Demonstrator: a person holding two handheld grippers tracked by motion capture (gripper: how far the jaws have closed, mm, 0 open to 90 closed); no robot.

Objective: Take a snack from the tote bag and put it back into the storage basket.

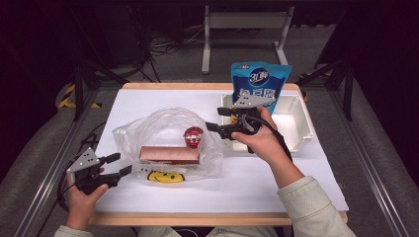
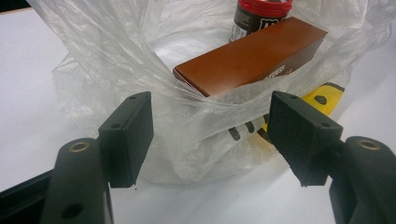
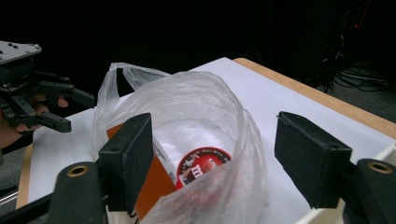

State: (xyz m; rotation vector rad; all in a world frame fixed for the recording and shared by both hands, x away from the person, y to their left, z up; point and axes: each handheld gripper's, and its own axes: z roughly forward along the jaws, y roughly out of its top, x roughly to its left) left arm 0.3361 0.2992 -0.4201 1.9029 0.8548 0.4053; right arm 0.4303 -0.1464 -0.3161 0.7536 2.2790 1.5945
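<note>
Two grippers work at a clear plastic bag (image 1: 168,140) that lies left of centre on the white surface (image 1: 276,173). Inside the bag a long brown box (image 1: 169,154) lies flat, with a red-lidded jar (image 1: 193,137) just behind it at its right end; a yellow smiley print (image 1: 166,177) shows at the bag's near edge. The left gripper (image 1: 122,164) sits at the bag's near left corner, its jaws apart, with the bag's crumpled rim (image 2: 210,126) between them but not pinched. The right gripper (image 1: 216,118) hovers just right of the bag and jar, its jaws wide apart and holding nothing. Behind it stands a white tray (image 1: 299,126) with a blue pouch (image 1: 261,81) upright at its far left corner.
</note>
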